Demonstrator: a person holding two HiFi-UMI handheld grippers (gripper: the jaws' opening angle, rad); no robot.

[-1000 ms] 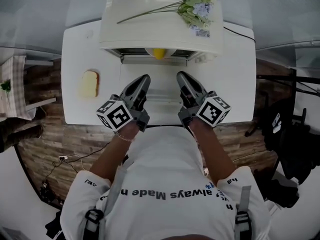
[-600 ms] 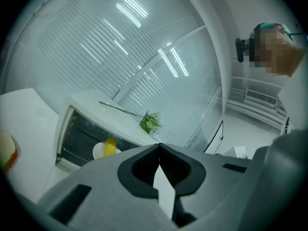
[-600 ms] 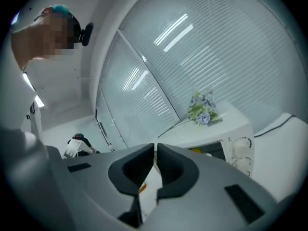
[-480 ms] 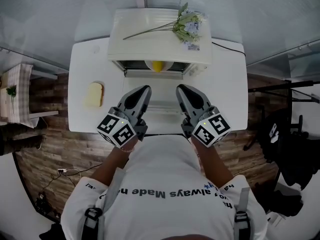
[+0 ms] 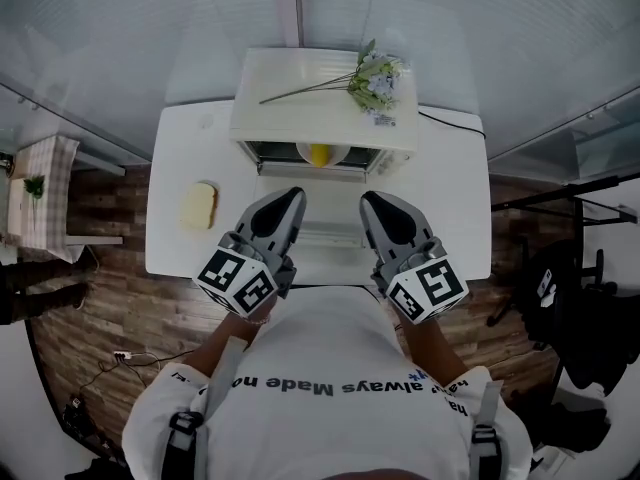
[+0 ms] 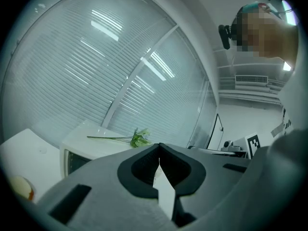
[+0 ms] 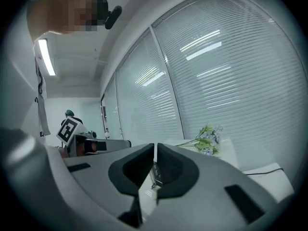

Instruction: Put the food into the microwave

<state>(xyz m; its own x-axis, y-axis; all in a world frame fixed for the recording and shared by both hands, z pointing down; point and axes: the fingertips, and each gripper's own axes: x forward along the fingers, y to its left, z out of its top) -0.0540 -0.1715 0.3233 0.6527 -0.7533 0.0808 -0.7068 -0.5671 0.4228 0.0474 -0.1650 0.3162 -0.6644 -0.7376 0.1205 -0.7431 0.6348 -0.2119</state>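
A white microwave [image 5: 322, 118] stands at the back of the white table [image 5: 455, 208], its door [image 5: 320, 230] folded down flat towards me. Inside it a pale plate with a yellow piece of food [image 5: 319, 153] shows at the opening. A slice of bread [image 5: 198, 206] lies on the table to the left. My left gripper [image 5: 292, 197] and right gripper [image 5: 371, 201] are held side by side above the door, both shut and empty. In the left gripper view the shut jaws [image 6: 159, 146] point over the microwave [image 6: 79, 150]. The right gripper [image 7: 154, 146] is tilted up towards the blinds.
A sprig of artificial flowers [image 5: 368, 76] lies on top of the microwave, also in the right gripper view as flowers [image 7: 208, 137]. A cable [image 5: 450, 120] runs off behind at the right. Window blinds stand behind the table. Wooden floor [image 5: 110, 268] surrounds it.
Both grippers have drawn back a little from the microwave opening and tilted upward, still shut. The head view has lifted, so the table looks smaller and farther.
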